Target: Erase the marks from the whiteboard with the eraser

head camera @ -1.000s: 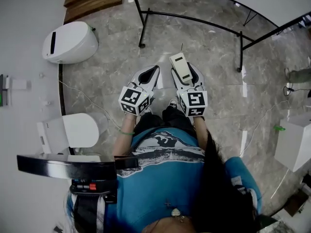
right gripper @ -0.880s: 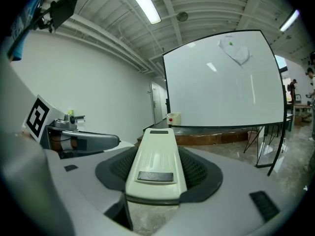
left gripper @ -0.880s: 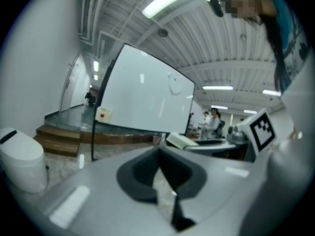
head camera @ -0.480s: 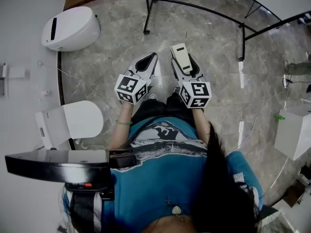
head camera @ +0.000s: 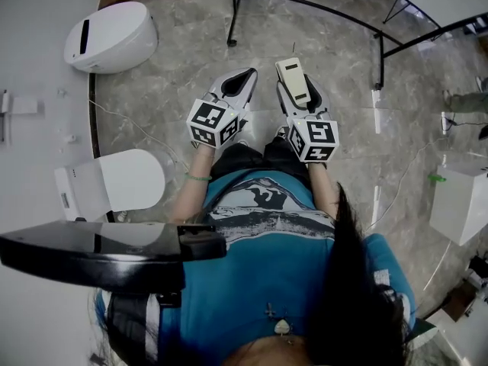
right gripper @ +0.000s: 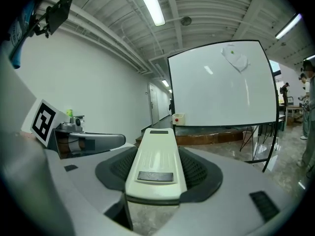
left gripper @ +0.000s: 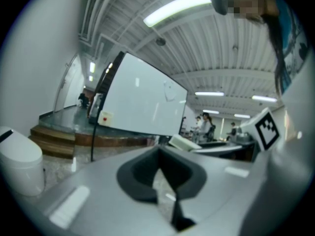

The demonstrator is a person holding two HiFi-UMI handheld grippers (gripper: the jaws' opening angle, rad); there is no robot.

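Right gripper view: the right gripper point(right gripper: 156, 183) is clamped on the eraser point(right gripper: 156, 156), well apart from the whiteboard point(right gripper: 221, 90). A faint mark point(right gripper: 235, 57) sits near the board's top edge. Judged requirement: reach high and present the eraser flat. The left gripper point(left gripper: 162, 176) has its jaws together, empty.

In the right gripper view the marks point(right gripper: 235, 57) high on the whiteboard point(right gripper: 221, 90) are too faint to read, and the eraser point(right gripper: 156, 163) shows only its top, its underside hidden between the jaws. In the head view the whiteboard lies beyond the top edge, only its black stand point(head camera: 305, 7) showing, and the 2 hands are hidden behind the marker cubes point(head camera: 216, 123). In the left gripper view the far people point(left gripper: 204, 125) are too small to make out
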